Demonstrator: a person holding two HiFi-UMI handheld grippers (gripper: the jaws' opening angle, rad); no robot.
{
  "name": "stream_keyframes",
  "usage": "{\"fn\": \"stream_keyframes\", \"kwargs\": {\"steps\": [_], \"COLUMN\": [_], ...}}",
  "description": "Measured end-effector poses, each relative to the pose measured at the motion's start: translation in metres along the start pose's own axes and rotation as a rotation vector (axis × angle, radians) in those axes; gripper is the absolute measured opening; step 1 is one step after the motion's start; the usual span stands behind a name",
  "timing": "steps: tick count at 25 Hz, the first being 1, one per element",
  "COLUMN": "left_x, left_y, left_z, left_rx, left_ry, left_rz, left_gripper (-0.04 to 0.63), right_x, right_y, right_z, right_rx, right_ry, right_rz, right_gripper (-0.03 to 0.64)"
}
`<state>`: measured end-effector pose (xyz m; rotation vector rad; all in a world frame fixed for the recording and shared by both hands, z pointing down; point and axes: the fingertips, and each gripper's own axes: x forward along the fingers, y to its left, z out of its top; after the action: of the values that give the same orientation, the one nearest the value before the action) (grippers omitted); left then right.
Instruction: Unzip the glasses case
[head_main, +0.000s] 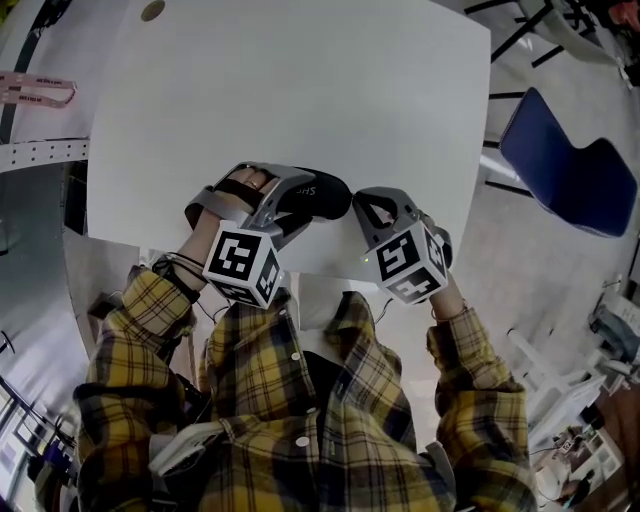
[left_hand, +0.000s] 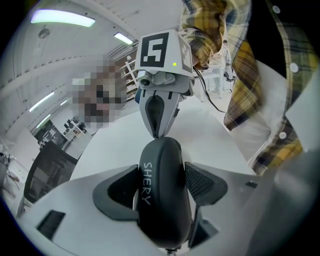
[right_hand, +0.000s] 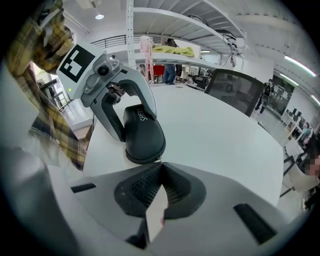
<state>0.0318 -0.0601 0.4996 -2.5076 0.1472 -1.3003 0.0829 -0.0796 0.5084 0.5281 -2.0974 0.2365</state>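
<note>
Left gripper (left_hand: 161, 187) is held low at the table's near edge. Its jaws clamp the glasses case (right_hand: 144, 132) across its middle. The case is a smooth black oval shell with white lettering. Right gripper (right_hand: 160, 169) points at the case's end, jaws pressed together; I can't confirm a zip pull between them. Matte white table (head_main: 300, 90); blue chair (head_main: 565, 165) beside it.

Black zipped glasses case (head_main: 305, 197) on table

A lab-like workroom: metal shelving (right_hand: 210, 37), strip lights (left_hand: 62, 19), white table (head_main: 300, 90), blue chair (head_main: 565, 165).
</note>
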Motion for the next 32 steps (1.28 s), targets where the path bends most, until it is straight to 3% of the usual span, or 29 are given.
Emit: {"fn": "stream_keyframes", "kwargs": {"steps": [10,16,19,22,27,29,32], "left_x": [-0.001,-0.008,-0.024,-0.047,-0.089,-0.092,-0.09], "left_y": [0.001,0.006,0.009,0.007,0.008,0.001,-0.007], "left_z": [-0.003,-0.004,-0.006,-0.01,-0.04,-0.05,-0.063], "left_rx": [-0.01,-0.1,-0.187,-0.399,-0.964,-1.191,-1.412], "left_ry": [-0.006,0.018,0.026,0.003,-0.06,-0.094,-0.137], "left_rz": [0.004,0.025,0.055,0.051,0.138,0.127,0.108], "left_gripper": [0.279,0.284,0.284,0.284,0.284,0.285,0.302], "right_x": [0.019,0.012,0.007,-0.001,0.0,0.001,0.006], "right_y": [-0.012,-0.006,0.005,0.022,0.062,0.079,0.102], "right_z": [0.014,0.01,0.003,0.0,0.004,0.01,0.021], "right_rx": [-0.254,-0.16,-0.108,-0.057,0.014,0.038,0.058], "right_ry": [0.029,0.018,0.013,0.006,-0.028,-0.044,-0.056], "right_rz": [0.066,0.071,0.064,0.051,0.086,0.111,0.146], "right_gripper": [-0.002,-0.002,-0.002,-0.002,-0.002,-0.002,-0.002]}}
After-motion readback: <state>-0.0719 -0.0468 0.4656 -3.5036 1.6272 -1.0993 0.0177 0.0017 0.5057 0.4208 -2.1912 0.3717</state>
